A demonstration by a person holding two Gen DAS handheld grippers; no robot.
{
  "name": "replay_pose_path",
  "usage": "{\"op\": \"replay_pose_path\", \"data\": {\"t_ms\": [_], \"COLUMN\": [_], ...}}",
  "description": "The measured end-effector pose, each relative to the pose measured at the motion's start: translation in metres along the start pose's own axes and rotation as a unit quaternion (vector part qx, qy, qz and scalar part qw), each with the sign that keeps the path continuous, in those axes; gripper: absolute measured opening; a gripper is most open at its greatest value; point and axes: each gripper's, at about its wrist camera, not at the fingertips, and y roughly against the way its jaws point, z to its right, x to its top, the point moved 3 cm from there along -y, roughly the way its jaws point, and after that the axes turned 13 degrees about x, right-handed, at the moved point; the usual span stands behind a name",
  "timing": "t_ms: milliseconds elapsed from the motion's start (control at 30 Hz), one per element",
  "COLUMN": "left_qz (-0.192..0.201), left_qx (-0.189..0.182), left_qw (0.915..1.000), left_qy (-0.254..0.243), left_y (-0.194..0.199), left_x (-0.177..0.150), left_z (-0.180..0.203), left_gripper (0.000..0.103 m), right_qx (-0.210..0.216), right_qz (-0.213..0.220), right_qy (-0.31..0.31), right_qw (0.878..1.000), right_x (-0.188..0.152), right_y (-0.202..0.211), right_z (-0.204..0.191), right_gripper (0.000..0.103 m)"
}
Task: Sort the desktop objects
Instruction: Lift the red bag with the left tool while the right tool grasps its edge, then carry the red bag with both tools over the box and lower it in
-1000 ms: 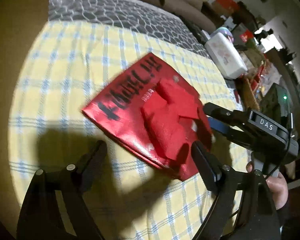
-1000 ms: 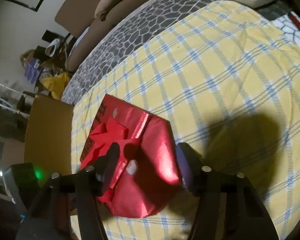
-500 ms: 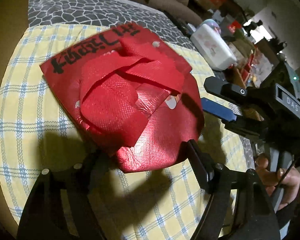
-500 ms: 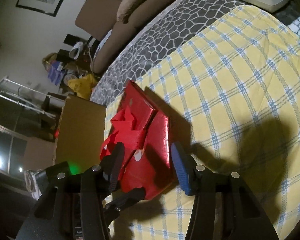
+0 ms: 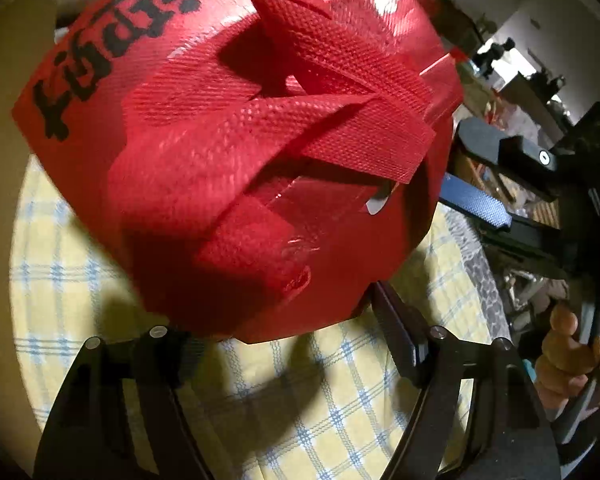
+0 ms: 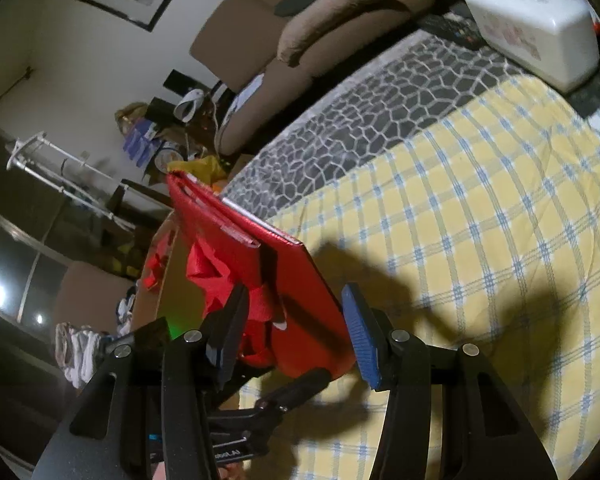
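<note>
Since a second ago the red bag (image 5: 236, 152) has come up off the yellow checked cloth (image 5: 340, 412): it lay flat there, and now I see it raised and tilted, filling most of my left wrist view with its woven handles (image 5: 300, 120) folded across the front and black lettering (image 5: 112, 44) along the top. My left gripper (image 5: 280, 320) has narrowed its jaws and holds the bag's lower edge between them, the bag's bulk hiding the left fingertip. My right gripper (image 6: 296, 332) has also narrowed and pinches the bag's edge and handles, the blue pad (image 6: 360, 340) on one side and the black finger (image 6: 230, 332) on the other. In the right view the bag (image 6: 268, 256) stands on edge above the cloth (image 6: 480, 240), casting a shadow. A white tissue box (image 6: 536, 24) sits far off on the grey patterned mat (image 6: 380, 104). A hand (image 5: 572, 360) grips the right tool's handle.
</note>
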Motion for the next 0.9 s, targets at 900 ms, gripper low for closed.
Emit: {"op": "replay_pose_path", "data": {"t_ms": [900], "left_qz": [0.143], "left_qx": [0.063], "left_qw": [0.9873], "left_qy": [0.027], "left_y": [0.187], "left_x": [-0.001], "left_z": [-0.097], "left_gripper": [0.070], "right_qx": [0.085], "right_qz": [-0.043], "right_qy": [0.101], "right_qw": [0.990], "right_x": [-0.044], "right_y": [-0.099], "right_z": [-0.162], "right_gripper": [0.045]}}
